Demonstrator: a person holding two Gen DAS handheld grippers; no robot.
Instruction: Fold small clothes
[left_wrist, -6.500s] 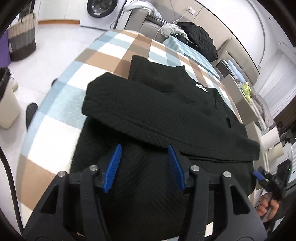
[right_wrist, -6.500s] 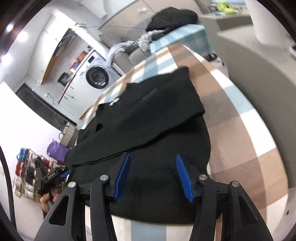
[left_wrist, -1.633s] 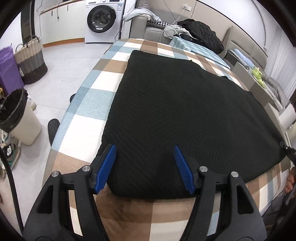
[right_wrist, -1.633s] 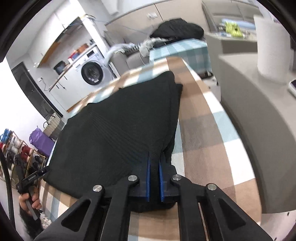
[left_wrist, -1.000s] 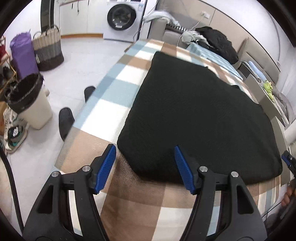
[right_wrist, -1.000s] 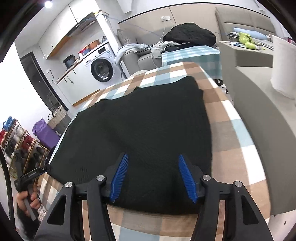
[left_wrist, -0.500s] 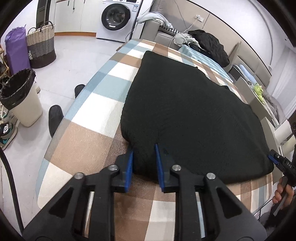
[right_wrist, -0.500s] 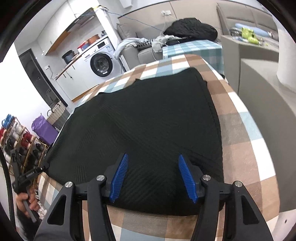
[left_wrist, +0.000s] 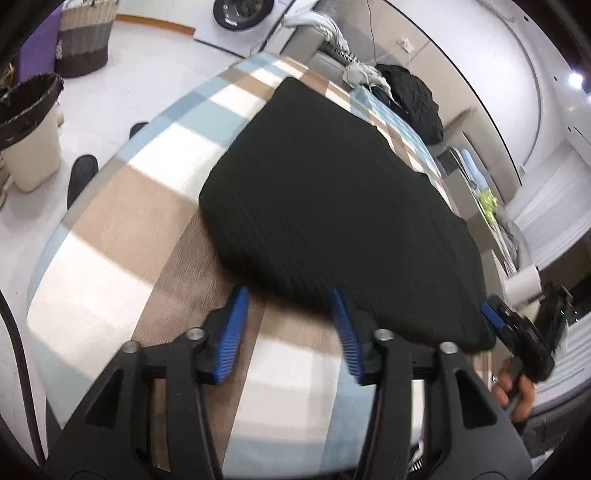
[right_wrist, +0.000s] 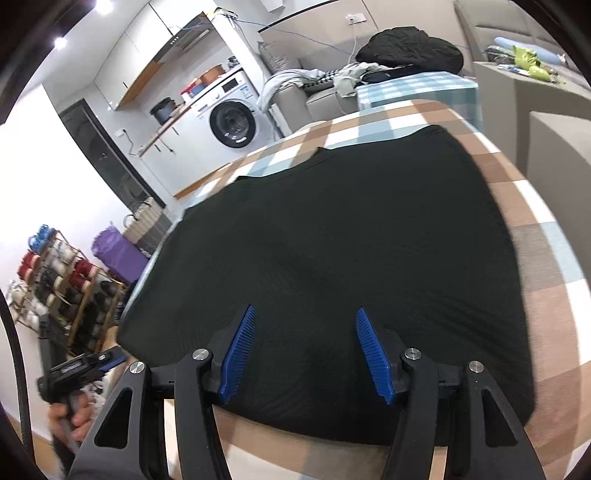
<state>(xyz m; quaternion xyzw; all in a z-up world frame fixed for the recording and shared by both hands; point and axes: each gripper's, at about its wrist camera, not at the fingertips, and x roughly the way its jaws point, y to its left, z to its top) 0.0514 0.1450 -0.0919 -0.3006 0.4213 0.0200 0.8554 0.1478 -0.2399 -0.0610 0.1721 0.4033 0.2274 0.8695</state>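
A black knit sweater (left_wrist: 332, 206) lies folded into a flat rectangle on the checked tablecloth (left_wrist: 122, 236); it also fills the right wrist view (right_wrist: 332, 251). My left gripper (left_wrist: 291, 325) is open and empty, just off the sweater's near edge, its right finger at the hem. My right gripper (right_wrist: 304, 350) is open and empty, hovering over the sweater's near edge. The right gripper shows in the left wrist view (left_wrist: 517, 328); the left gripper shows in the right wrist view (right_wrist: 85, 365).
A bin (left_wrist: 29, 129), a woven basket (left_wrist: 85, 40) and a washing machine (right_wrist: 232, 122) stand on the floor to the left. A sofa with a black clothes pile (right_wrist: 410, 48) lies beyond the table. A grey counter (right_wrist: 554, 136) borders the right side.
My left gripper has opened, let go of the sweater's near edge and drawn back from it. My right gripper stays open over the sweater.
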